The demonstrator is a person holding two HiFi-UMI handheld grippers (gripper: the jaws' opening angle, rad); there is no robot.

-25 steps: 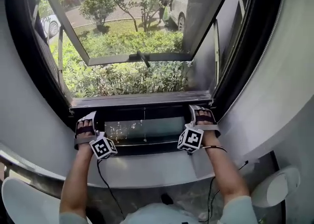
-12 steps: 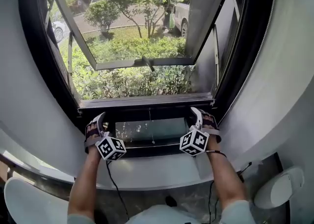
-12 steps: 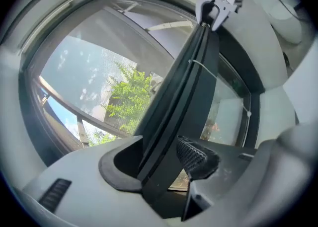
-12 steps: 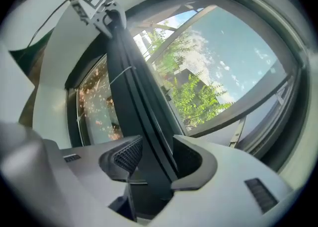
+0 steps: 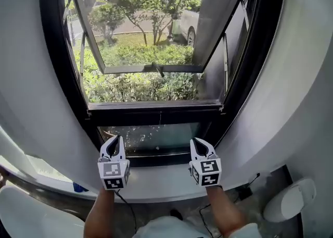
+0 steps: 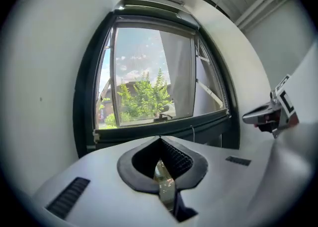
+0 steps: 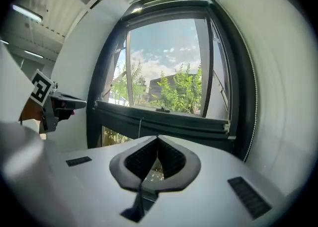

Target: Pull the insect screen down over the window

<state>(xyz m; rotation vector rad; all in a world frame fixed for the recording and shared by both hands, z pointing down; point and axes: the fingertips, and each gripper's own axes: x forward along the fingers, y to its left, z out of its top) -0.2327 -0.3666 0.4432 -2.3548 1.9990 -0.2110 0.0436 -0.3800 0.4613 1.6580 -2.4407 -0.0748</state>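
Your left gripper (image 5: 114, 146) and right gripper (image 5: 200, 148) sit at lower centre of the head view, apart from the black-framed window (image 5: 57, 75). Both sets of jaws have just been closing and meet with nothing between them. The dark horizontal pull bar of the insect screen (image 5: 156, 113) lies across the middle of the frame, above the small lower glass pane (image 5: 151, 139). The screen therefore looks drawn down, though its mesh is too fine to make out. Check that the bar sits level and seated at both ends. If not, open both grippers, take the bar either side of the thin hanging cord (image 6: 192, 132) and press down evenly.
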